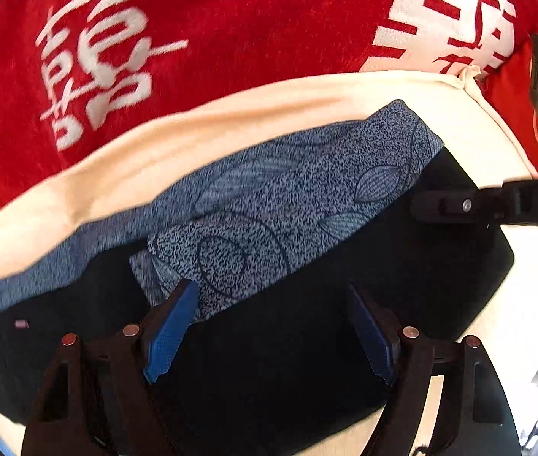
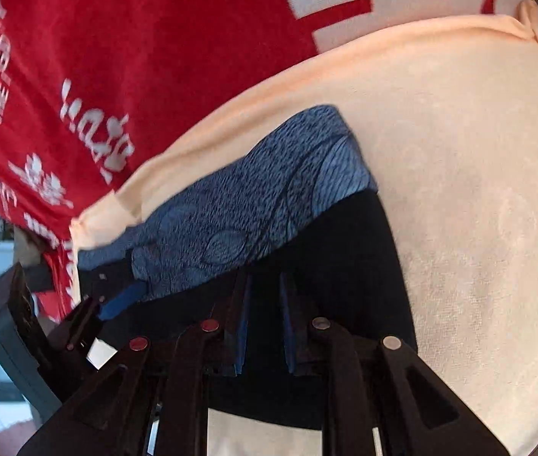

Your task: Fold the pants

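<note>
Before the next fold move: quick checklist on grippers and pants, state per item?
1. Left gripper open, nothing between pads: ok.
2. Right gripper nearly closed, no cloth visibly pinched: ok.
3. Pants lying folded on the cream cloth, patterned band on top: ok.
4. Pants clear of the red blanket: ok.
5. Folded edges aligned: cannot tell.

The folded pants (image 1: 288,323) lie on a towel (image 1: 230,121), which lies on a blanket (image 1: 230,19) spreading beyond it toward twelve o'clock. Along the pants' twelve o'clock edge runs their patterned waistband (image 1: 269,205). The left gripper (image 1: 269,330) hangs over the pants at six o'clock, and the right gripper (image 1: 459,205) reaches in over them from three o'clock.
</note>
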